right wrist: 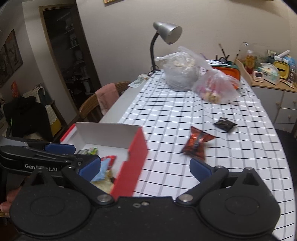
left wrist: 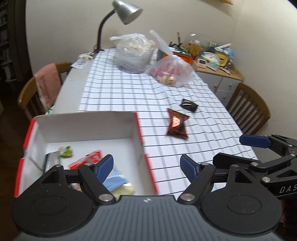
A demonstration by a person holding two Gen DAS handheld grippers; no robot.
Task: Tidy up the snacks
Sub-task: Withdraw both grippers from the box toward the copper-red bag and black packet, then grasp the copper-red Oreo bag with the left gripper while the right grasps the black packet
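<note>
A red and white cardboard box (left wrist: 137,129) (right wrist: 137,148) stands open at the table's near left, with several snack packs inside: a green one (left wrist: 65,150), a red one (left wrist: 87,159), a blue one (left wrist: 116,180). A dark red snack pack (left wrist: 176,124) (right wrist: 197,142) and a small black pack (left wrist: 189,105) (right wrist: 225,124) lie on the checked cloth to the box's right. My left gripper (left wrist: 146,166) is open and empty, straddling the box's right wall. My right gripper (right wrist: 144,168) is open and empty, just in front of the red pack.
Two clear plastic bags (left wrist: 134,52) (left wrist: 171,69) sit at the far end of the table beside a silver desk lamp (left wrist: 126,13). Wooden chairs (left wrist: 37,92) (left wrist: 248,109) stand on both sides. A cluttered sideboard (left wrist: 217,61) is at the back right.
</note>
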